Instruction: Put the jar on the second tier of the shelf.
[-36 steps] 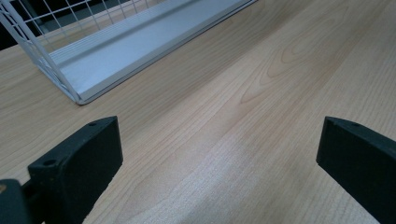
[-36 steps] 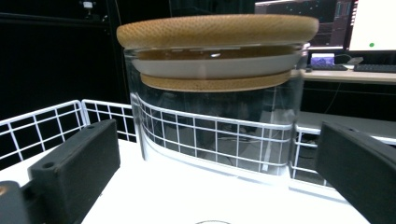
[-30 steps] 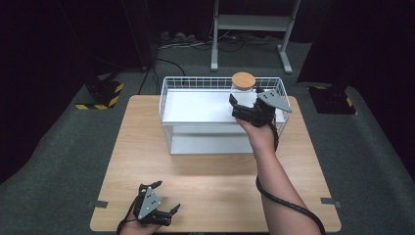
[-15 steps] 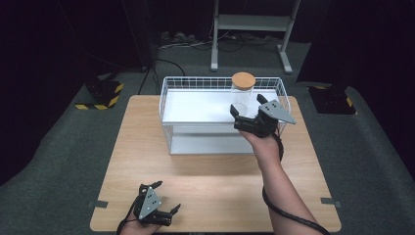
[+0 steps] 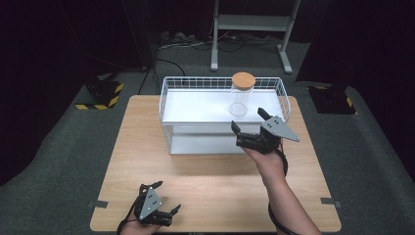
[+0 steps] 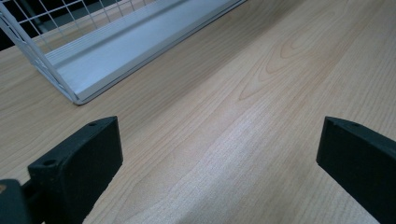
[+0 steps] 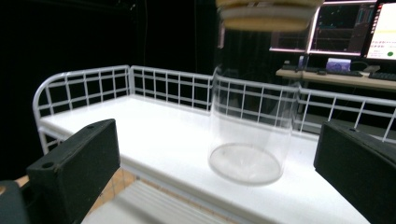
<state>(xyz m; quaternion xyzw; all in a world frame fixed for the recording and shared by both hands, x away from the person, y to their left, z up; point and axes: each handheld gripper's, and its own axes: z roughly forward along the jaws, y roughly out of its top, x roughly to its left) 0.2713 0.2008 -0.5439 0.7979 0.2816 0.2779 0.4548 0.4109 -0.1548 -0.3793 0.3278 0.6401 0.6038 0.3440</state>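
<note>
A clear glass jar with a wooden lid stands upright on the top shelf of a white wire rack. My right gripper is open just in front of the rack's front edge, a short way back from the jar. Seen from the right gripper view, the jar stands beyond the two spread jaws with its lid at the top edge. My left gripper rests low at the table's near left, open, with bare wood between its jaws.
The rack's lower shelf sits on the wooden table. Dark floor surrounds the table, with a metal stand behind it and black-yellow marked blocks at the far left. Monitors glow in the background.
My right gripper has drawn back from the jar toward the person and lowered slightly, leaving the jar standing on the shelf. The left gripper has stayed still.
</note>
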